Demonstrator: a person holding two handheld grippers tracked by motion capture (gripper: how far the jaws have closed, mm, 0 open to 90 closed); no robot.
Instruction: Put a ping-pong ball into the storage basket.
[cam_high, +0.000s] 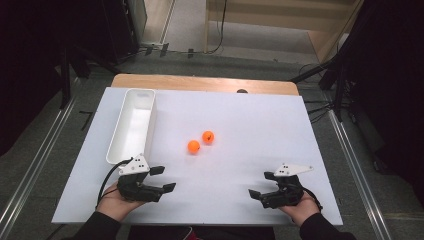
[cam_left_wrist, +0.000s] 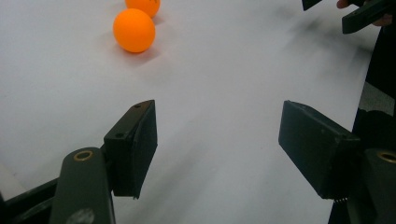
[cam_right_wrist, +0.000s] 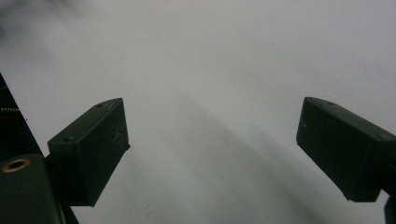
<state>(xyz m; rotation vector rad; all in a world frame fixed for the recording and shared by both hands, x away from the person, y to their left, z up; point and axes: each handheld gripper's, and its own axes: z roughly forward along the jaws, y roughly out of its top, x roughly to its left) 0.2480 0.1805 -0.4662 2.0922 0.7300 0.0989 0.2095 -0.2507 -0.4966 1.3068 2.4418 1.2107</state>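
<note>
Two orange balls lie near the middle of the white table (cam_high: 240, 125): the nearer ball (cam_high: 193, 146) and, just behind and right of it, a second ball (cam_high: 208, 136) with a dark mark. My left gripper (cam_high: 163, 178) rests open near the front left edge, its jaws wide apart with nothing between them. In the left gripper view the nearer ball (cam_left_wrist: 134, 30) sits ahead and to the left, the second ball (cam_left_wrist: 143, 5) behind it. My right gripper (cam_high: 262, 184) is open at the front right, jaws empty over bare table.
A long white bin (cam_high: 131, 125) stands along the table's left side, just beyond my left gripper. A wooden strip (cam_high: 200, 83) edges the far side. The right gripper's jaws (cam_left_wrist: 364, 14) show at the top right of the left gripper view.
</note>
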